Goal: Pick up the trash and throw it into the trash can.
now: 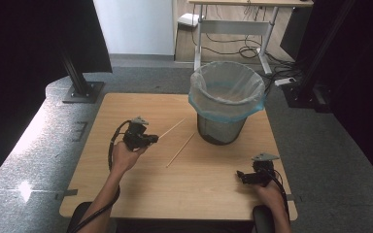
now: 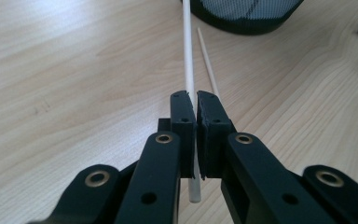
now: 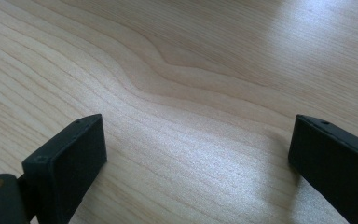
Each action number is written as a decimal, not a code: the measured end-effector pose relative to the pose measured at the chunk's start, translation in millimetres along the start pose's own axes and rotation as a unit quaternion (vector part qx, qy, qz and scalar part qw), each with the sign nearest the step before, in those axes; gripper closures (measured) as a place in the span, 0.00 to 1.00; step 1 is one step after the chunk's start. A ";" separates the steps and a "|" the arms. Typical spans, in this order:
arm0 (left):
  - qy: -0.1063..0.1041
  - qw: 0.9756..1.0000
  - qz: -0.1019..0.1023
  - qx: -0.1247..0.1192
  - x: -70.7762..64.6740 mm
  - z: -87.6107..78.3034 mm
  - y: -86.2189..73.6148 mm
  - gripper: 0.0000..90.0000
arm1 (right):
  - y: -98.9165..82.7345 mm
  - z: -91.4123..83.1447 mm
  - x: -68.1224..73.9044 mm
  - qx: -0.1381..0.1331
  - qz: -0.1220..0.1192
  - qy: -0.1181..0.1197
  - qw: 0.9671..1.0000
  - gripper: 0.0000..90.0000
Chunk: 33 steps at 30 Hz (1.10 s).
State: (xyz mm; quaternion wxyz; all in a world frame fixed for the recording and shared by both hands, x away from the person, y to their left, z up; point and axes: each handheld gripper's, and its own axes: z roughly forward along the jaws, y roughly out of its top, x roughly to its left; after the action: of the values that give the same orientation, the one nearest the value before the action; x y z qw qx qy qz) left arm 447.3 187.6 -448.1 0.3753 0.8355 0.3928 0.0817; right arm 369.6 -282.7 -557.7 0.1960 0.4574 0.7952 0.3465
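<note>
Wooden stick (image 2: 188, 56) clamped between the closed jaws of the left gripper (image 2: 195, 100), second stick (image 2: 208, 65) lying on the table (image 2: 65, 84) beside it, wire bin (image 1: 222, 128) near, right gripper (image 3: 198, 154) jaws wide apart, empty, over bare tabletop.

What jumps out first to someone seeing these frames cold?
The left gripper, left of the table's middle, is clamped on a thin wooden stick pointing toward the bin. That black mesh bin with its pale blue liner stands at the table's far side, a second stick lying before it. The right gripper rests open near the right edge.
</note>
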 end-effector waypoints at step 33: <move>-0.024 0.999 0.009 -0.040 4.3 -112.3 100.5 0.96 | 0.1 -0.1 -0.2 0.000 -0.001 0.000 1.000 0.04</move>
State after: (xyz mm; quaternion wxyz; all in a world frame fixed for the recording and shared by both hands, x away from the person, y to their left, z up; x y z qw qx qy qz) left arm 461.6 212.7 -300.1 0.4168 0.8252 0.3724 0.0811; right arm 369.6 -282.9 -557.6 0.1959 0.4567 0.7958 0.3462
